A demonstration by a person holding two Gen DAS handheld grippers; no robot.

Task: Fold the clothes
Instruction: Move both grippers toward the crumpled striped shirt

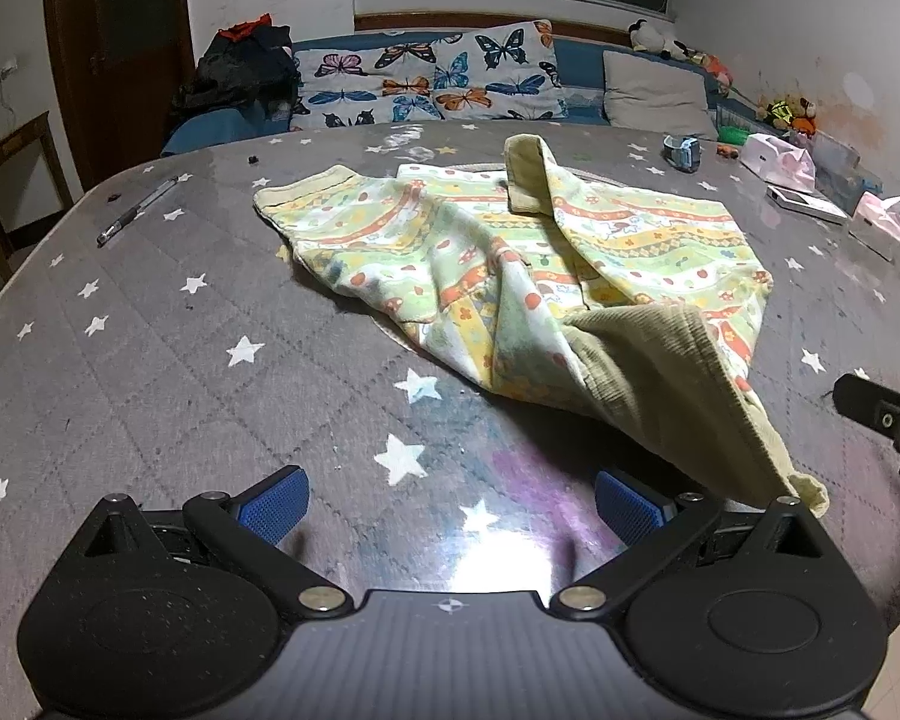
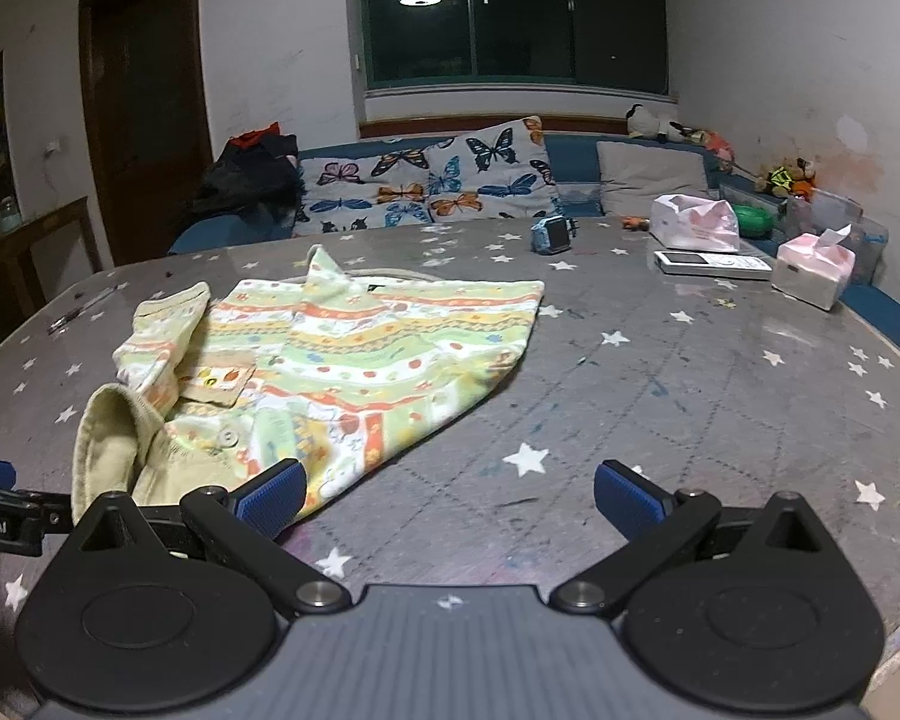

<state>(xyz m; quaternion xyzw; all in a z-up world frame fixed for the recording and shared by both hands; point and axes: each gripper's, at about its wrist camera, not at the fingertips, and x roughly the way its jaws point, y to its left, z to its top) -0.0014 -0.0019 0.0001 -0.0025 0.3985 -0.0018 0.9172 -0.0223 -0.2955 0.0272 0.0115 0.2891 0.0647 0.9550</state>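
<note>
Fig.: Patterned child's shirt (image 2: 354, 354) lies rumpled mid-surface (image 2: 660, 396), sleeves partly turned in, no neat fold yet. Left tongs (image 1: 450, 507) & right tongs (image 2: 447, 501) both spread wide, holding nothing.

Black tool (image 1: 450, 504), blue ribbed pads (image 1: 273, 507)

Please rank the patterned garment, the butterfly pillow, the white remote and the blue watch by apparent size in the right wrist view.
1. Patterned garment, though it lies nearest the camera.
2. Butterfly pillow, farther back.
3. White remote.
4. Blue watch, slightly smaller.
</note>
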